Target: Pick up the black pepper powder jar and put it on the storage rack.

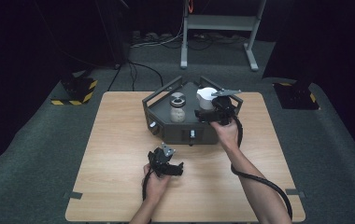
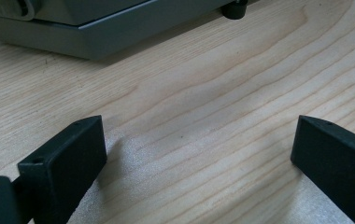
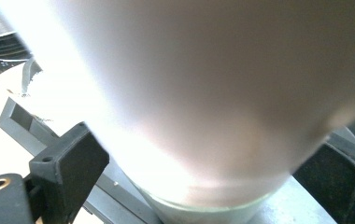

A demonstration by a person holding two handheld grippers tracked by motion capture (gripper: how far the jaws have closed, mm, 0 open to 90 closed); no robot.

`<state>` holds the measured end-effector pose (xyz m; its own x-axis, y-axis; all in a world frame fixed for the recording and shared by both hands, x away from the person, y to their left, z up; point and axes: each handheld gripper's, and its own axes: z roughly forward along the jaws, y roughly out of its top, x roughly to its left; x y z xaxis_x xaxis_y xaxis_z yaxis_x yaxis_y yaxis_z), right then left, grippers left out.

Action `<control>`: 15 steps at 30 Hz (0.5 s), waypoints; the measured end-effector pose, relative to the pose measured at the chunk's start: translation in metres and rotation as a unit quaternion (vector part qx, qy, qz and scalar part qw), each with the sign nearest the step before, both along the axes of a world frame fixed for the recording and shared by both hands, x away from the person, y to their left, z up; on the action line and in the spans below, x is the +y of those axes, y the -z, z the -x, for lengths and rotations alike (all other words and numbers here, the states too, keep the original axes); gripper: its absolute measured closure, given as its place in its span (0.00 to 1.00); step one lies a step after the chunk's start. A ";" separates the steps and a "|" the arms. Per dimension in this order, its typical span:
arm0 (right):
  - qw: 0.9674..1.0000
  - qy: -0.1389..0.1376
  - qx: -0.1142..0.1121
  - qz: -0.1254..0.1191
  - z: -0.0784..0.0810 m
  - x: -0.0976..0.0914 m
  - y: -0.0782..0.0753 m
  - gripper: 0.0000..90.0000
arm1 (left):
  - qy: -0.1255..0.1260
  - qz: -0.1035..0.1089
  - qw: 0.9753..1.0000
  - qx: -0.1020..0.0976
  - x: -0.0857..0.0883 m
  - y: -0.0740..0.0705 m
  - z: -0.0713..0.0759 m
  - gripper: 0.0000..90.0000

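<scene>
At the far middle of the wooden table (image 1: 119, 186), a dark grey tray (image 1: 166, 123) with raised rails, its back corner close to the far edge. Broad bare wood to the left, right and near side of it; table edges free all round. Inside the tray, a white cup (image 1: 206, 97) at the right rear, and just left of it a small beige jar (image 1: 178, 112) with a grey round piece behind. Grain of the tabletop pale and unmarked in the left gripper view, the tray's front wall (image 2: 96, 32) running along the top. Round the table, grey carpet (image 1: 35, 154); beyond it a metal stand (image 1: 217, 23), loose cables, and yellow-and-black striped blocks (image 1: 75, 91) at both sides, all against dark walls. Right forearm stretched forward from the lower right, right hand (image 1: 227, 133) at the tray's front right corner, right gripper (image 1: 203, 113) aimed at the cup. In the right gripper view, jaws spread wide to either side of the cup (image 3: 203, 93), close against its lower wall without visibly pressing it. Left hand (image 1: 156, 184) low on the near middle of the table, well apart from the tray; left gripper (image 1: 178, 168) lying near the wood, pointing right, jaws wide apart over bare tabletop (image 2: 199, 154), gripping nothing.
</scene>
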<state>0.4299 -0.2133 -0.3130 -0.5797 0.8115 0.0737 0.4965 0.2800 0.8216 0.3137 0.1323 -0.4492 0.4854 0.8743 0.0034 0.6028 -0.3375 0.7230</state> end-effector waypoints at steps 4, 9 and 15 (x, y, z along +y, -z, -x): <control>1.000 0.001 0.000 -0.002 0.002 -0.003 0.000 0.08 | 0.000 0.000 1.000 0.000 0.000 0.000 0.000 0.04; 1.000 0.000 -0.001 -0.003 0.004 -0.007 0.000 0.08 | -0.001 0.000 1.000 0.000 0.000 0.000 0.000 0.04; 1.000 -0.001 -0.004 -0.001 0.008 -0.011 -0.002 0.08 | -0.001 0.001 1.000 0.001 0.000 0.000 0.000 0.04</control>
<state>0.4218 -0.2243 -0.3112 -0.5820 0.8102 0.0704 0.4889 0.2794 0.8264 0.3137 0.1320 -0.4493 0.4836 0.8753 0.0012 0.6044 -0.3349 0.7229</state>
